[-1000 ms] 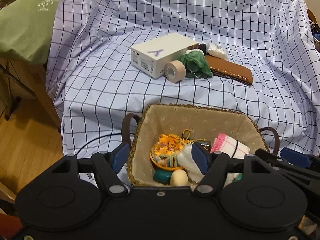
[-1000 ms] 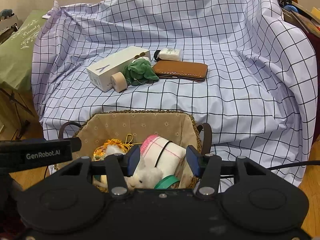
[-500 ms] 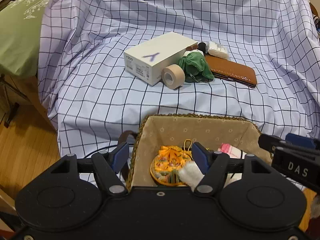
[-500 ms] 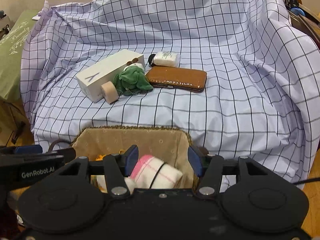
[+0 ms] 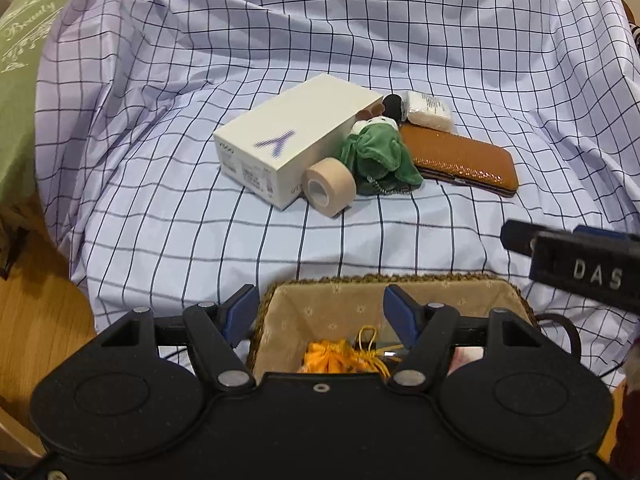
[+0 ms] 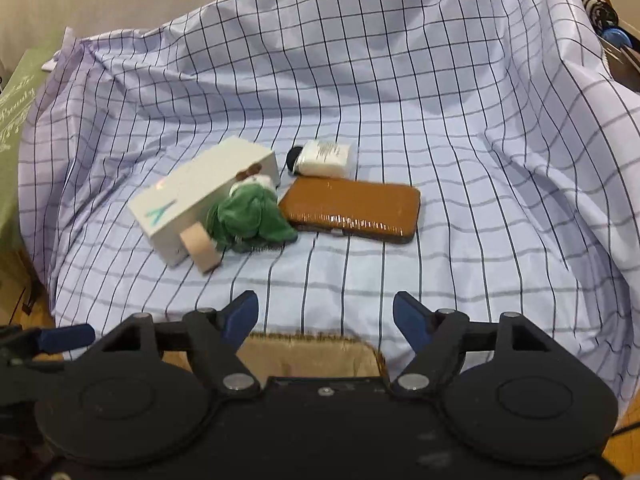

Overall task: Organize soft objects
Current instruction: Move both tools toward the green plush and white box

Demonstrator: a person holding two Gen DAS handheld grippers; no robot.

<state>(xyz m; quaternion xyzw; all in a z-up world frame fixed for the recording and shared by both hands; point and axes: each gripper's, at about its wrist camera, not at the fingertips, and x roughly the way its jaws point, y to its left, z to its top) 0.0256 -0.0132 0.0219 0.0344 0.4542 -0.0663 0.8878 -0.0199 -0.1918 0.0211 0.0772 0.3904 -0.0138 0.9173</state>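
Orange pouch (image 5: 340,358) in lined basket (image 5: 360,300)

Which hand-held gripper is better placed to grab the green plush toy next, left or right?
Probably the right hand-held gripper. Its jaws are opening with nothing between them, already past the basket rim. The green plush toy lies ahead, slightly left. The left hand-held gripper hangs over the basket.

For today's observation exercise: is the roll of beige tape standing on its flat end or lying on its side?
Lying on its side: the tape roll shows its hollow core facing sideways, against the white box.
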